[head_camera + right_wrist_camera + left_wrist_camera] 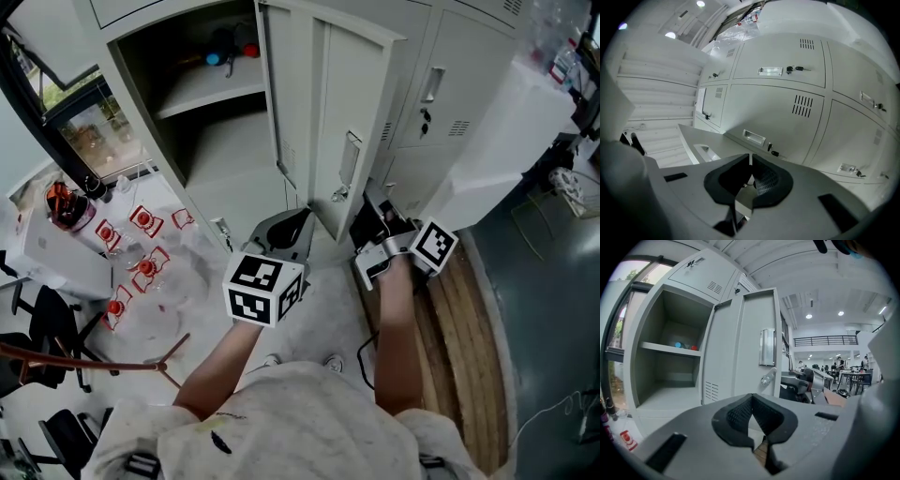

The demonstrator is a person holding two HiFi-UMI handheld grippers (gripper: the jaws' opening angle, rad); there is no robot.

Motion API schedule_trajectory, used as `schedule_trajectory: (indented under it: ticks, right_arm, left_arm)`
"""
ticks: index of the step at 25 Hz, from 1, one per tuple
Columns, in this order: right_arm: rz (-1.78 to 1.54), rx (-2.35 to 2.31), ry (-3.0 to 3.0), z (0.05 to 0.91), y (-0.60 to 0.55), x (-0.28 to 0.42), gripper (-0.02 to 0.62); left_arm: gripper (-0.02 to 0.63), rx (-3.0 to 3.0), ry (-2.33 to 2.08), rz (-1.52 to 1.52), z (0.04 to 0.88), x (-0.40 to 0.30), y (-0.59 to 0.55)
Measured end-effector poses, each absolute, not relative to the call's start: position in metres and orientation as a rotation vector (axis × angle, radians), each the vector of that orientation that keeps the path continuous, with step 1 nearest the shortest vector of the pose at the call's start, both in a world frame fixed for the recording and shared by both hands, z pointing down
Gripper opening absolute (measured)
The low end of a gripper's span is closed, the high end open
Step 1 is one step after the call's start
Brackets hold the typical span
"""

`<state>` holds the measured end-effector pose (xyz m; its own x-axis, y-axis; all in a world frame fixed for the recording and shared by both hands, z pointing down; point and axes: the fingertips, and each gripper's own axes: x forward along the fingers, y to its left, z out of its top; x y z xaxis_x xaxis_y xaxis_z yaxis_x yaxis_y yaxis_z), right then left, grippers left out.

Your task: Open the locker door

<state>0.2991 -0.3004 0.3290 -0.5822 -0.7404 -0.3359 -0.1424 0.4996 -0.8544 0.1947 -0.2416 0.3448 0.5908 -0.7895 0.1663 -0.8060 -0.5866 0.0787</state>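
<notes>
Locker door (361,112): grey steel, stood wide open at 12 o'clock ahead of you, with its recessed handle (349,157) facing your right. The shelved compartment (202,103) lay bared at 11 o'clock. Your left gripper (295,223) and right gripper (375,217) sat below the door's foot, at 6 o'clock of it, each with jaws drawn together on nothing.
</notes>
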Motion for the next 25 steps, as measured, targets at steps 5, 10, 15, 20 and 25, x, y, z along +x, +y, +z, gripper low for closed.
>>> schedule_trajectory:
  ticks: [5,10,15,20,25]
  right_arm:
    - [-1.063,-0.739,2.029,0.330,-0.303,0.306,0.020]
    - [-1.064,-0.755,2.025,0.329,-0.305,0.308,0.020]
    - [-1.066,-0.775,2.009,0.328,-0.303,0.308,0.020]
    - [-1.011,-0.875,2.000,0.327,-0.301,0.317,0.020]
    - [-0.913,-0.960,2.043,0.316,-0.286,0.326,0.020]
  left_arm:
    - [0.005,2.667,-1.348,0.161,0.345,0.196,-0.240]
    - [0.005,2.658,-1.363,0.147,0.344,0.194,-0.239]
    - [0.005,2.657,-1.366,0.149,0.344,0.194,-0.235]
    - [0.005,2.655,-1.366,0.148,0.344,0.192,-0.232]
    - [0.005,2.660,-1.342,0.151,0.346,0.192,-0.227]
